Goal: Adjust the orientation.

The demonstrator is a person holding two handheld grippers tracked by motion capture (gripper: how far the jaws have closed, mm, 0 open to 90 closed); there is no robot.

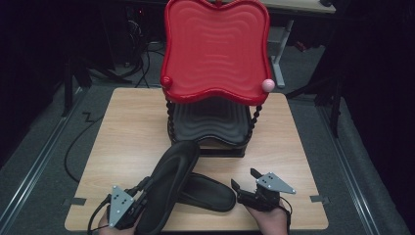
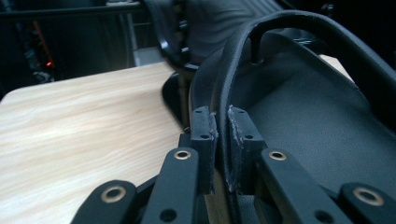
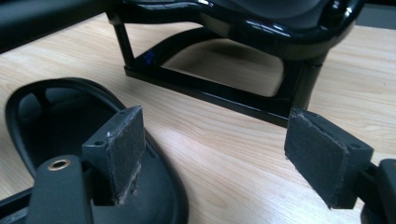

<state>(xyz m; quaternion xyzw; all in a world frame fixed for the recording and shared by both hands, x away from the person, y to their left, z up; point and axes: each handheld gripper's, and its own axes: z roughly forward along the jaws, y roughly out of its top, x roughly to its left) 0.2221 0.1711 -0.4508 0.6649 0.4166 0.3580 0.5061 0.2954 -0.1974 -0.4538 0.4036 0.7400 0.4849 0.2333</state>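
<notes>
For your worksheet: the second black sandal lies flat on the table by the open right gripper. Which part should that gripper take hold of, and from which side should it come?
Probably the raised side rim of the flat sandal, near the end facing the right gripper. Its sole lies flat on the table, so only that thin upstanding edge fits between two pads. Come from the right and slightly above, one pad inside the rim and one outside, as the left gripper pinches the lifted sandal.

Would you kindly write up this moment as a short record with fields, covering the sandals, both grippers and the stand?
Surface: wooden table
Held sandal: black sandal, lifted at an angle, lying partly over the other one
Second sandal: flat black sandal on the table, untouched
Left gripper: jaws shut on the held sandal's edge
Right gripper: jaws open, nothing between them, beside the flat sandal
Stand: two-tier rack, red top tray, black lower tray, both bare
Likely next: perhaps placing the held sandal on a tray
</notes>
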